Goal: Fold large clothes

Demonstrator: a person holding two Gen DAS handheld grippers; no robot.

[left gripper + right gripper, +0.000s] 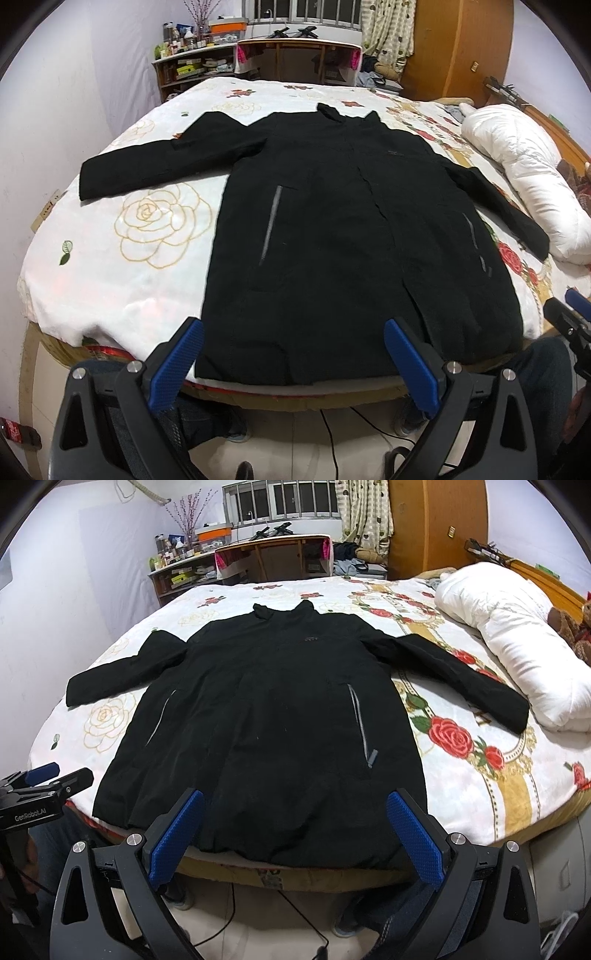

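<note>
Blue-padded fingers of the left gripper are being held wide apart, nothing between them, just short of the bed's near edge and above the floor. Fingers of the right gripper are likewise being held wide apart and empty, at the same near edge, with the coat's hem showing between them. Black coat is being displayed flat and front-up on the bed, collar toward the far side, hem reaching the near edge, both sleeves being spread outward; grey zipper strips are being shown on either side of the front. Floral blanket, white with roses, is being covered at its middle by the coat. White rolled duvet is being kept along the right side of the bed, just beside the end of the right sleeve. Cluttered shelf and wooden desk are being seen beyond the far side of the bed, under a barred window. Dark trouser legs of the person and a black cable are being seen below the grippers, on the floor.
</note>
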